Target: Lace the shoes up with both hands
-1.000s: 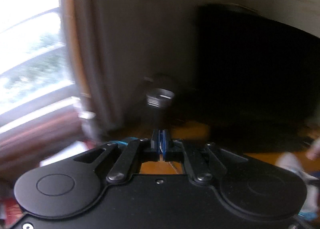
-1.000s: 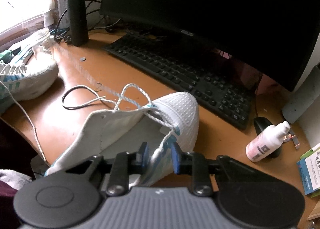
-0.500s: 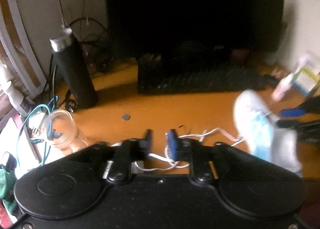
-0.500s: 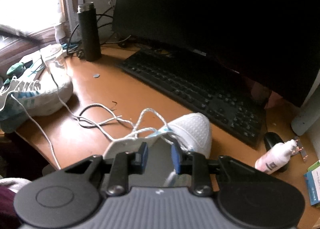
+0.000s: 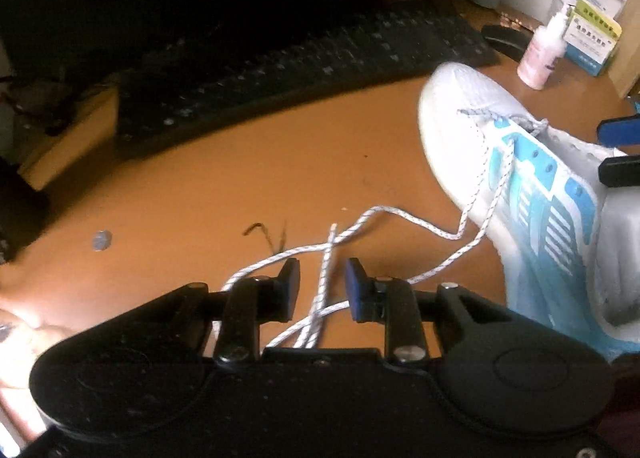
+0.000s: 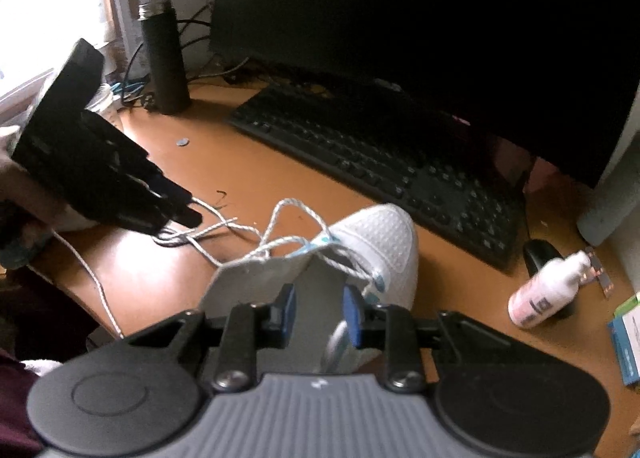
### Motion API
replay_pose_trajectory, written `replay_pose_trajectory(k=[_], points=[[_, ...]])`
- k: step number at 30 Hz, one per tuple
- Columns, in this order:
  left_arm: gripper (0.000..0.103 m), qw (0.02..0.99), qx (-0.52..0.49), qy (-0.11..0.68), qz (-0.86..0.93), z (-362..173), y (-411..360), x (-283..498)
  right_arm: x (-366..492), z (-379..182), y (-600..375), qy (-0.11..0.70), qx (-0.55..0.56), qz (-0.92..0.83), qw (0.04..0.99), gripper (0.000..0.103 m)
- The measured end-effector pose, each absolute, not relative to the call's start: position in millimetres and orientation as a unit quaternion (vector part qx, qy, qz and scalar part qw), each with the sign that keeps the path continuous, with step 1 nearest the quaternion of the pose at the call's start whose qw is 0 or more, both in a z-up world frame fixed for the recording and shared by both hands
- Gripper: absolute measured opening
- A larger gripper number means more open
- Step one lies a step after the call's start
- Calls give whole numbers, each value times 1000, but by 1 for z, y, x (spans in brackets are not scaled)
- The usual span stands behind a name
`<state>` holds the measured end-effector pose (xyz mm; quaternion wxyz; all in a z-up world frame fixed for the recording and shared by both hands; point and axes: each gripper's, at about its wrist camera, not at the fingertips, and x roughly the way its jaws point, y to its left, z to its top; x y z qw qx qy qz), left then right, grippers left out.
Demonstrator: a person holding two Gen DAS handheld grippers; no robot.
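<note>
A white shoe (image 6: 380,234) with light blue stripes lies on the orange desk, toe toward the keyboard. Its white speckled lace (image 5: 400,213) runs loose from the front eyelets across the desk. My left gripper (image 5: 322,282) hangs just above the desk with its jaws closing. Two lace strands pass between the jaws, and the pads do not touch them. From the right wrist view the left gripper (image 6: 188,213) points down at the lace (image 6: 288,205). My right gripper (image 6: 320,306) is shut on the shoe's grey tongue, and its fingertips (image 5: 616,129) show at the shoe (image 5: 472,109).
A black keyboard (image 6: 380,153) and a dark monitor (image 6: 400,17) fill the back. A black flask (image 6: 164,57) stands back left, and a coin (image 6: 182,142) lies near it. A white pump bottle (image 6: 544,294), a mouse (image 6: 540,258) and boxes (image 5: 592,37) sit at the right.
The left gripper swung down from facing the wall to the lace on the desk, and its jaws went from shut to apart. The right gripper kept its hold on the shoe.
</note>
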<state>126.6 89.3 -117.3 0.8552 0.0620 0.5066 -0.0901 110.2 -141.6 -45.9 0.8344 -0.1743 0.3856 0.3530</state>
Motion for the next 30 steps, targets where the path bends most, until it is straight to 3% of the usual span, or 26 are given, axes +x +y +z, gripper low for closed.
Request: replay_pose_trajectory(k=[2, 8, 11, 15, 18, 21, 23, 26, 30], points=[[15, 850, 61, 515, -96, -121, 90, 132, 110, -46, -144, 388, -170, 351, 835, 27], [10, 842, 53, 526, -107, -122, 92, 140, 110, -46, -148, 394, -157, 348, 836, 27], [1, 835, 60, 534, -117, -126, 89, 143, 109, -50, -151, 399, -152, 345, 836, 28], [0, 838, 71, 529, -115, -122, 87, 143, 108, -53, -158, 404, -136, 340, 838, 28], [0, 869, 65, 482, -90, -87, 96, 147, 109, -55, -159, 407, -130, 339, 838, 27], [0, 919, 37, 388, -56, -22, 115, 150, 110, -54, -160, 405, -127, 341, 839, 26], [0, 960, 28, 276, -28, 34, 123, 140, 111, -53, -161, 402, -126, 342, 840, 23], [0, 982, 22, 185, -29, 78, 115, 126, 113, -52, -161, 401, -129, 338, 842, 23], [0, 974, 59, 192, -101, 64, 68, 121, 113, -54, -160, 405, -138, 335, 840, 23]])
